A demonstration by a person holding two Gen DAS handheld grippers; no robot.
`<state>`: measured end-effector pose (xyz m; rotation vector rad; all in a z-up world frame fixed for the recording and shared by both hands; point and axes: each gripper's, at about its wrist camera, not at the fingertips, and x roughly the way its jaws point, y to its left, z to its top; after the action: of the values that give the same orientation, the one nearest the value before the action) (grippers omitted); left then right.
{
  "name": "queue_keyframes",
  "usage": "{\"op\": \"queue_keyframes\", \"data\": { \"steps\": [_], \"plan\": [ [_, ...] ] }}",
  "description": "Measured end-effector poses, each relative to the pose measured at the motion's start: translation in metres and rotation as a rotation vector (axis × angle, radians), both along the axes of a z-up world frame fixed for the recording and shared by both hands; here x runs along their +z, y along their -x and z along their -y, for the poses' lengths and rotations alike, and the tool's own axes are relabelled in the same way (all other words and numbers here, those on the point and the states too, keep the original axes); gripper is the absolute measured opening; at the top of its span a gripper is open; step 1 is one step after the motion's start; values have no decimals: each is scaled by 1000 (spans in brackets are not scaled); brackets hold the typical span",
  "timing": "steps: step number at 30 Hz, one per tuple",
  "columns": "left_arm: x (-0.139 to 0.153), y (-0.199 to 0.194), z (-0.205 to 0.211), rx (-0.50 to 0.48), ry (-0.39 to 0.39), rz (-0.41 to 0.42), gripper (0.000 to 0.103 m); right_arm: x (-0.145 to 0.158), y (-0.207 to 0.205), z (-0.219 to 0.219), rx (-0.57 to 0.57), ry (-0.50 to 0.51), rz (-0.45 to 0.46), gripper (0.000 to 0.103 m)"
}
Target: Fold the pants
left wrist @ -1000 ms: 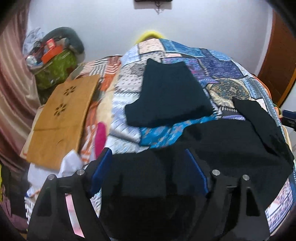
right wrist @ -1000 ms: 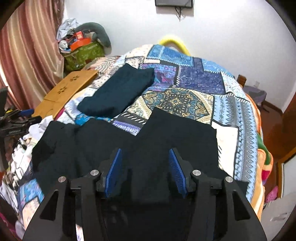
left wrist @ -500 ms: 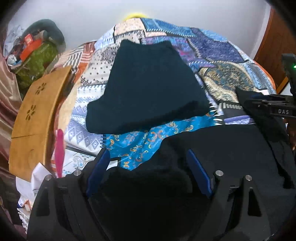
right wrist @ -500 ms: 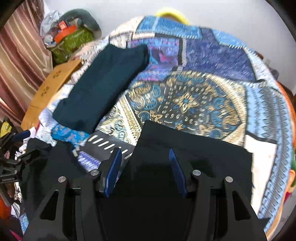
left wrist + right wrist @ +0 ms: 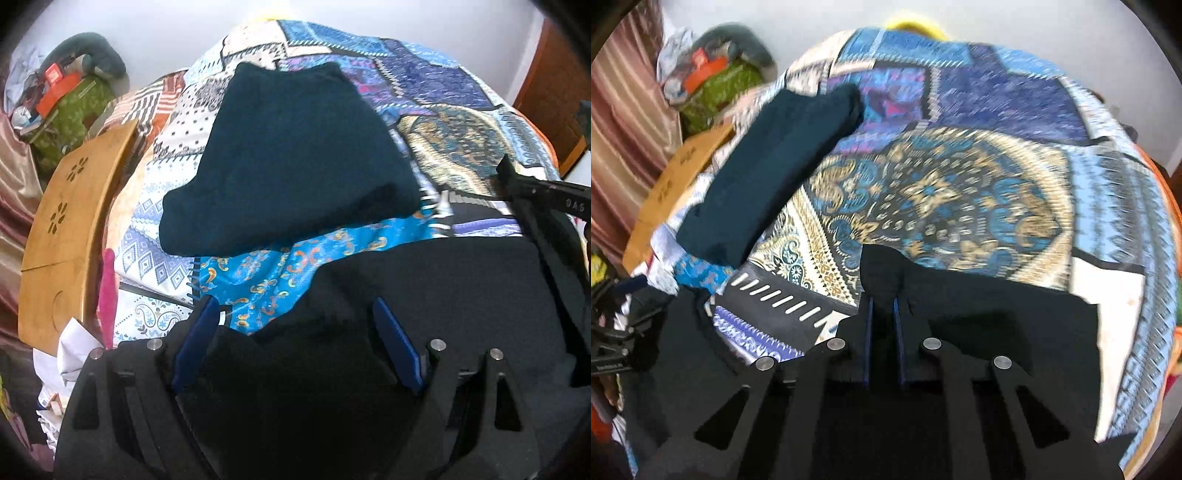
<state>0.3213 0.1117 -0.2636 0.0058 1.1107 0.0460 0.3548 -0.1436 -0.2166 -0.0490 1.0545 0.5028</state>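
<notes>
The black pants point(image 5: 979, 314) lie spread across the near edge of the quilt point(image 5: 960, 192), matte and rumpled (a ridge stands up between the right pads). The right gripper point(image 5: 882, 317) is pinched narrow on that ridge. The left gripper point(image 5: 295, 332) gapes wide over the pants' other end. A folded dark garment point(image 5: 291, 162) lies beyond.

Left gripper point(image 5: 295, 332) points forward and slightly downward, its blue-padded fingers point(image 5: 195, 339) spread wide apart. Right gripper point(image 5: 882, 310) also angles downward, its fingers point(image 5: 867, 332) drawn nearly together, pinching dark cloth.
</notes>
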Motion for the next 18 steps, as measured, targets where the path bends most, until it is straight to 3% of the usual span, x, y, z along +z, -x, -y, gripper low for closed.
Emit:
{"op": "queue_keyframes", "data": {
  "steps": [10, 18],
  "plan": [
    [29, 20, 68, -122, 30, -2, 88, 110, 66, 101, -103, -148, 204, 9],
    [36, 41, 162, -307, 1, -25, 88, 164, 112, 165, -148, -167, 353, 9]
  ]
}}
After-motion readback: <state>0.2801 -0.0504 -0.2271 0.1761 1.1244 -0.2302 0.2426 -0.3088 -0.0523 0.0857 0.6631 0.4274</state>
